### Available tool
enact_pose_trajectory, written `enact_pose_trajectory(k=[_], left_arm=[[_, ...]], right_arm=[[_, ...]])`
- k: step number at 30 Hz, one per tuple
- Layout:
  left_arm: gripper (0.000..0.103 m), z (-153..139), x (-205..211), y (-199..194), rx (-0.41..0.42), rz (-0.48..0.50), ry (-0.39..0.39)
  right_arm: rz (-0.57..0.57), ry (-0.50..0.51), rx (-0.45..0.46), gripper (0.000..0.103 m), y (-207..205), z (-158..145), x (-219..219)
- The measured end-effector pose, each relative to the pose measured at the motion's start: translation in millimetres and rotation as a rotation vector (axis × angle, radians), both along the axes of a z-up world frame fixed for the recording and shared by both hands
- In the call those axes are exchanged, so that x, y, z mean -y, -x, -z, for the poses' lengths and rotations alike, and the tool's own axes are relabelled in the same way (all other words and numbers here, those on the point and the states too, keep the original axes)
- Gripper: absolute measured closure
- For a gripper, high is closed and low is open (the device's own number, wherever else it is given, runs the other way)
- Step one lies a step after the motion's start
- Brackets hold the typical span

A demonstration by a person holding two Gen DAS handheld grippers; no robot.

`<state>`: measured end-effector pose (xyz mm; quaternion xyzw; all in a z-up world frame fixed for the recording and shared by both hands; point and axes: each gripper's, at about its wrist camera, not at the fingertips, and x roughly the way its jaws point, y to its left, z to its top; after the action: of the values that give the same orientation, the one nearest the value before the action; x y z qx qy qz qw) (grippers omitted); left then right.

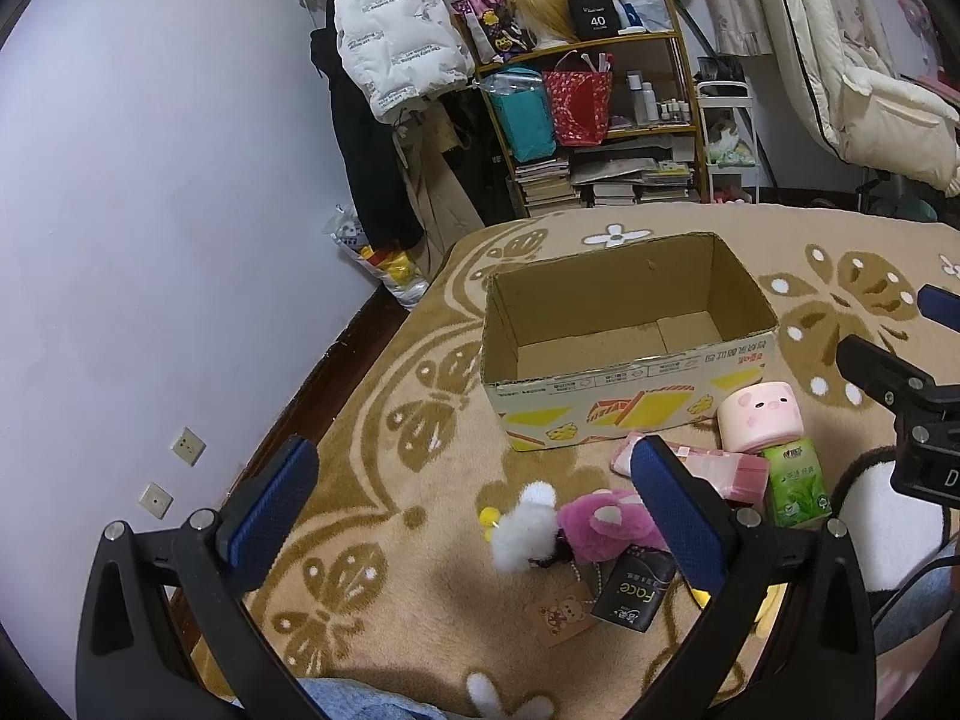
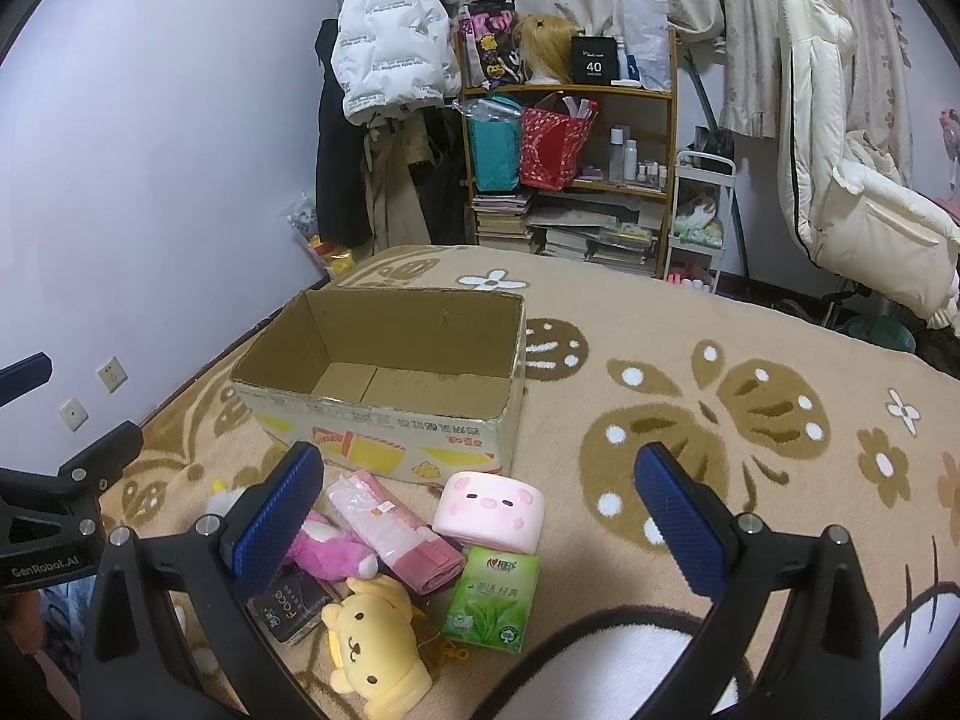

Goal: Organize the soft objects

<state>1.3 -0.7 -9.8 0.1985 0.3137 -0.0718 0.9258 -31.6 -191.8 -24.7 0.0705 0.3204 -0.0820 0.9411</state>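
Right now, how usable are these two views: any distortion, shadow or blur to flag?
Left wrist view: strong fisheye bending, dark corner vignette; cardboard box sharp; left tool shadows the blanket. Right wrist view: same bending and vignette, even indoor light, yellow plush in focus.

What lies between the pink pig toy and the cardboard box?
Only bare blanket: in the right wrist view a narrow strip of it separates the pink pig toy from the cardboard box; they do not touch.
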Motion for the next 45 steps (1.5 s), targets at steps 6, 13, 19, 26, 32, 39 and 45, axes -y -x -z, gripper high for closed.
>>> enact_pose_trajectory(k=[6,13,19,26,32,39,45], left_arm=[[0.0,0.9,0.2,0.5,-0.001,-0.002,-0.002],[0.0,0.5,-0.4,-1.1,0.001,-0.002,-0.001],[0.0,-0.2,-1.3,-3.5,-0.001,-0.003,-0.007],[0.0,-0.2,-1.1,-3.6,-0.002,-0.003,-0.007],[0.0,-0.4,-1.9,-4.1,-0.003,-0.005,-0.009],[0.0,-0.4,-1.8,-4.0,0.0,-0.005,-0.01],[0.0,-0.6,-2.2,-4.6,-0.002,-0.007,-0.011]], right_arm=[[0.001,0.002,0.0,0.0,-0.2,0.3,-0.5],[-0.001,0.005,-0.002,0.0,-0.2,1.2,-1.1],[-0.001,0.006,-0.003,0.0,0.3,0.5,-1.9],[-0.005,0.003,-0.005,0.0,2.2,-2.6,-2.9],[-0.007,0.002,-0.005,0.0,2.3,-2.6,-2.7],[-0.006,0.003,-0.006,0.0,2.5,-2.6,-2.6],[-0.005,0.0,-0.008,0.0,2.9,-2.3,-2.5]])
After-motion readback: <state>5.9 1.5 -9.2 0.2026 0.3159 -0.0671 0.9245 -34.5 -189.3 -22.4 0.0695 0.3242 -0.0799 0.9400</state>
